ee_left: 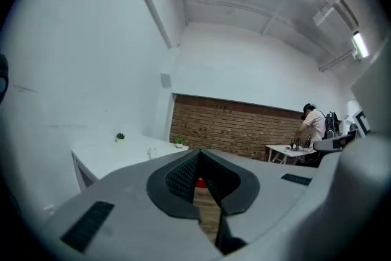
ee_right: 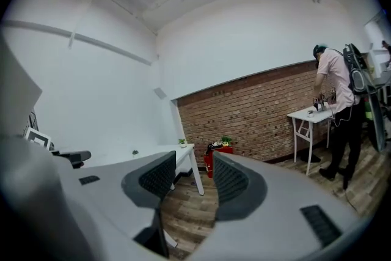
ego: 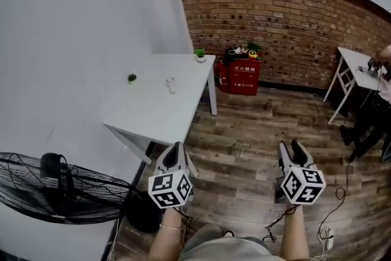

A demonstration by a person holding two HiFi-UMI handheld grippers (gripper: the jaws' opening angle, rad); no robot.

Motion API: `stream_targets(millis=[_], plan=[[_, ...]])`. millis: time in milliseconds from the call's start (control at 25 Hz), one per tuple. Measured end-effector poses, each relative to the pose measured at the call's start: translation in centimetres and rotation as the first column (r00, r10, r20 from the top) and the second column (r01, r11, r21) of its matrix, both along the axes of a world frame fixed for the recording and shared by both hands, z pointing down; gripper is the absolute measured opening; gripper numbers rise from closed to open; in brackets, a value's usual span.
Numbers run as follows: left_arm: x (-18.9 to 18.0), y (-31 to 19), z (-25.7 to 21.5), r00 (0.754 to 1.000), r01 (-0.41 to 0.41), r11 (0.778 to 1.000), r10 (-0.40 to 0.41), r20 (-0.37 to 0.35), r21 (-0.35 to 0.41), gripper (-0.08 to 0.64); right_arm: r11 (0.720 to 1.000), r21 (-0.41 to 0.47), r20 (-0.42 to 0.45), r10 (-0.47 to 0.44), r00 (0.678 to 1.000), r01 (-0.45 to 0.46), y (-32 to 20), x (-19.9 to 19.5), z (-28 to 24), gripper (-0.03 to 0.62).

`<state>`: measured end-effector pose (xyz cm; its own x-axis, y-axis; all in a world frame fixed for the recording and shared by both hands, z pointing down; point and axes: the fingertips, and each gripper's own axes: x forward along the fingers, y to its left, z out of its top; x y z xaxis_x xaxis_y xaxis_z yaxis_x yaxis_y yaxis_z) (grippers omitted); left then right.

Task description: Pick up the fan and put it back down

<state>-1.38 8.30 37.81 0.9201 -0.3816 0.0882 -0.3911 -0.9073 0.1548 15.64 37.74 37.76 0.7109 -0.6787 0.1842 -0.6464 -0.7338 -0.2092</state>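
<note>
The black fan (ego: 58, 192) stands below the near corner of the white desk (ego: 160, 114). Right of the fan, the left gripper (ego: 176, 147) has its jaws together on nothing. Farther right, the right gripper (ego: 292, 145) hangs open and empty.

Ref. head view: fan (ego: 55, 189) at 8 o'clock, just beside near corner of table (ego: 160, 113), which runs to 11 o'clock. On table: plant (ego: 132, 77) twd wall side, 2nd plant (ego: 200, 54) at far corner. Cabinet (ego: 244, 75) at 12 o'clock, against brick wall (ego: 287, 21). 2nd table (ego: 357, 67) at 2 o'clock. Left gripper (ego: 177, 145) at 6, right gripper (ego: 292, 143) at 5, both over floor (ego: 244, 131).
</note>
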Motion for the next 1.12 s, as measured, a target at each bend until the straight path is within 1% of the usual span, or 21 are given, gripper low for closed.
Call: stream_targets(millis=[160, 360, 520, 720, 920, 1120], plan=[[1.8, -1.4, 0.5, 1.0, 0.016, 1.0, -0.016, 0.019, -0.011, 0.011, 1.0, -0.007, 0.022, -0.013, 1.0, 0.013, -1.0, 1.9, 0.7, 0.186], [4.4, -3.2, 0.8, 0.999, 0.043, 0.999, -0.043, 0.013, -0.022, 0.011, 1.0, -0.016, 0.037, -0.02, 0.999, 0.021, -2.1, 4.8, 1.5, 0.186], [7.4, -5.7, 1.3, 0.998, 0.059, 0.998, -0.059, -0.005, -0.032, 0.011, 0.999, -0.021, 0.036, -0.037, 0.999, 0.038, -4.8, 8.0, 2.0, 0.186], [12.4, -10.3, 1.3, 0.993, 0.108, 0.993, -0.11, -0.031, -0.057, 0.011, 0.997, -0.041, 0.029, -0.071, 0.997, 0.073, -9.2, 13.4, 1.9, 0.186], [17.7, -16.0, -0.5, 0.986, 0.154, 0.986, -0.157, -0.062, -0.058, 0.011, 0.994, -0.058, 0.005, -0.096, 0.995, 0.096, -14.5, 20.0, -0.2, 0.186], [21.4, -22.1, -1.0, 0.973, 0.216, 0.974, -0.221, -0.073, -0.074, 0.011, 0.991, -0.065, -0.009, -0.119, 0.993, 0.118, -19.7, 26.0, -1.2, 0.189]])
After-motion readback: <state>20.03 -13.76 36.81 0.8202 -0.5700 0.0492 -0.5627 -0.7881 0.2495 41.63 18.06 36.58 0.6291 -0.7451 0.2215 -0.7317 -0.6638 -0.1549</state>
